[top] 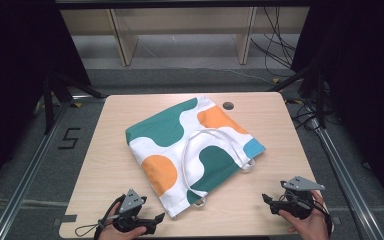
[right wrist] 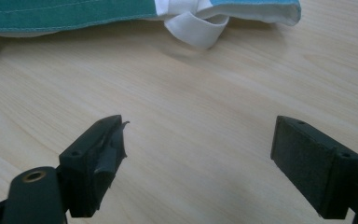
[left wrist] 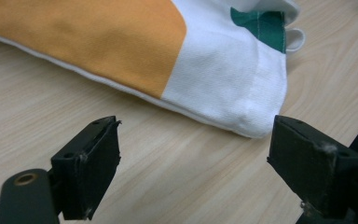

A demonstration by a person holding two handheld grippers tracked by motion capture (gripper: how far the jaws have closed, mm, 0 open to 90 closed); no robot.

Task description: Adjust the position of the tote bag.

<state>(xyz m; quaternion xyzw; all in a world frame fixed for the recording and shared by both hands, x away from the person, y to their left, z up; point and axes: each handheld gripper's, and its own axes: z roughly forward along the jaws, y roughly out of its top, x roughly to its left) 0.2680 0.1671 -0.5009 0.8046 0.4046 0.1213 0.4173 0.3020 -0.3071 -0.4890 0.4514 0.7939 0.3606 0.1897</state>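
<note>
A tote bag lies flat and askew on the wooden table. It is white with teal, orange and light blue patches, and its white handles rest on top. My left gripper is at the front left, open, jaws aimed at the bag's near corner. In the left gripper view that white corner lies just beyond the open left gripper. My right gripper is at the front right, open and empty. In the right gripper view a white strap loop and the teal edge lie well beyond the right gripper.
A dark round grommet sits in the table near its far edge. Wooden shelving stands behind the table, and cables hang at the back right. Metal rails run along both sides. Bare wood surrounds the bag.
</note>
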